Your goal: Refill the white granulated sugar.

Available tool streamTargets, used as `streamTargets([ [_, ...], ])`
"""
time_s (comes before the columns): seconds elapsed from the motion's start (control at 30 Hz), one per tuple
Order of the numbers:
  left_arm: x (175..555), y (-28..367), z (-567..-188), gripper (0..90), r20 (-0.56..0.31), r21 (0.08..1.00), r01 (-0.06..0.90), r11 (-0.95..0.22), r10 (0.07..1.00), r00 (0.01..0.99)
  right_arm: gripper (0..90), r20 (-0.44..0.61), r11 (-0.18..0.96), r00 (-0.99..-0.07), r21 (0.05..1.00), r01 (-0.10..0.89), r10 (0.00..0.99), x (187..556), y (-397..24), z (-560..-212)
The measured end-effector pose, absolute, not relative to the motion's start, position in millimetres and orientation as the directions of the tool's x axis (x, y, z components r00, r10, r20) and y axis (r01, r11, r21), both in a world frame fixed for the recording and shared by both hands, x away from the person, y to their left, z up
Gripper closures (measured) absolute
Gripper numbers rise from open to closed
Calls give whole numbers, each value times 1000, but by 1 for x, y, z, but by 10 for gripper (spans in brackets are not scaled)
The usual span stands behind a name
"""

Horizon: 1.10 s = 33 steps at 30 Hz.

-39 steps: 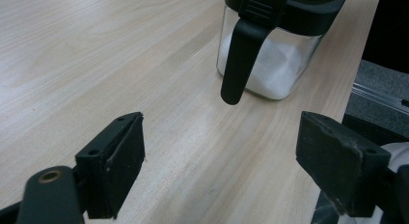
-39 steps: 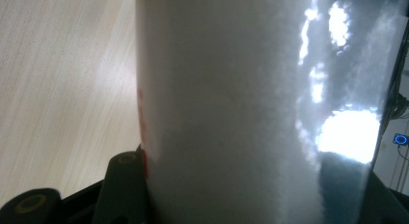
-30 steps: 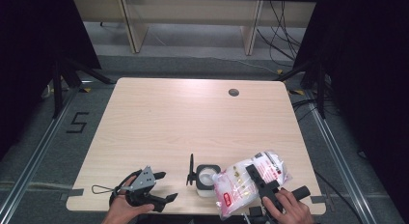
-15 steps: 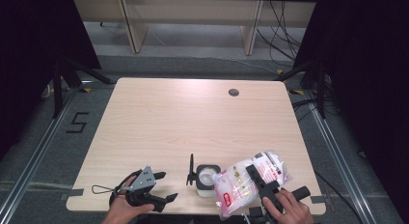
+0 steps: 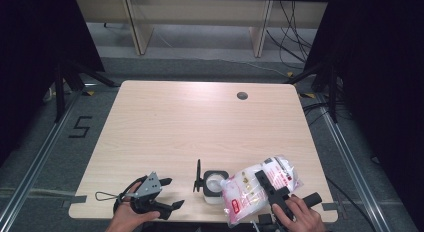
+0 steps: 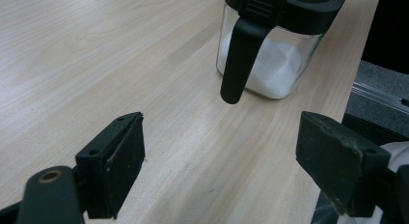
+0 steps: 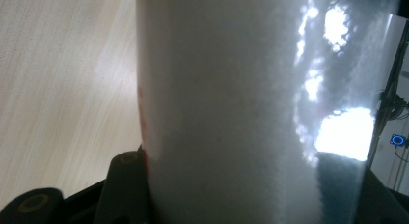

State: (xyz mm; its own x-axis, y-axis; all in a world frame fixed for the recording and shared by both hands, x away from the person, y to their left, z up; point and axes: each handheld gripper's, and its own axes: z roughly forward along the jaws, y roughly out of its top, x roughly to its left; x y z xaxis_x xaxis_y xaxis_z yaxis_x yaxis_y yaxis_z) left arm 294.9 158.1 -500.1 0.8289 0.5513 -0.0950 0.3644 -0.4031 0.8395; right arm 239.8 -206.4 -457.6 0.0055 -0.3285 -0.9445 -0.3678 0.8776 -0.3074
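- R gripper [image 5: 266, 186]: jaws half-closed round bag of white granules [image 5: 260, 188], held tilted w/ its mouth beside open jar [image 5: 214, 183] at table's [image 5: 200, 122] near edge.
- L gripper [image 5: 167, 194]: jaws wide, empty, resting left of jar.
- Step, prob.: refilling jar from bag; next needs bag mouth over jar opening.
- In the way: raised lid [image 5: 198, 175]; spill risk.
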Motion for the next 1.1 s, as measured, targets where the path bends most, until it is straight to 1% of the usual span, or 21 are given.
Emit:
streamTargets([
  [0.1,296,159,-500,171,-75,840,350,-415,551,831,503,-944,876,10,-310,-371,-330,240,-206,-457],
  [0.13,296,159,-500,171,-75,840,350,-415,550,832,504,-943,871,21,-316,-375,-332,240,-206,-457],
  [0.2,295,159,-500,171,-89,840,359,-407,548,831,504,-945,877,5,-307,-369,-328,240,-206,-458],
  [0.4,295,158,-500,171,-88,840,359,-406,551,830,506,-945,877,6,-307,-369,-328,240,-206,-457],
  [0.43,296,159,-500,171,-75,840,350,-415,550,832,506,-945,877,5,-306,-370,-327,240,-206,-457],
  [0.53,295,159,-500,171,-89,841,359,-405,552,829,508,-945,877,5,-305,-370,-327,240,-206,-457],
  [0.63,296,159,-500,171,-77,840,350,-415,548,833,509,-943,877,-2,-308,-369,-332,239,-207,-457],
  [0.67,295,158,-500,171,-92,841,362,-402,553,828,509,-944,877,-2,-306,-369,-330,239,-207,-457],
  [1.1,295,159,-500,171,-88,841,358,-405,551,830,514,-948,881,6,-298,-369,-318,239,-207,-457],
])
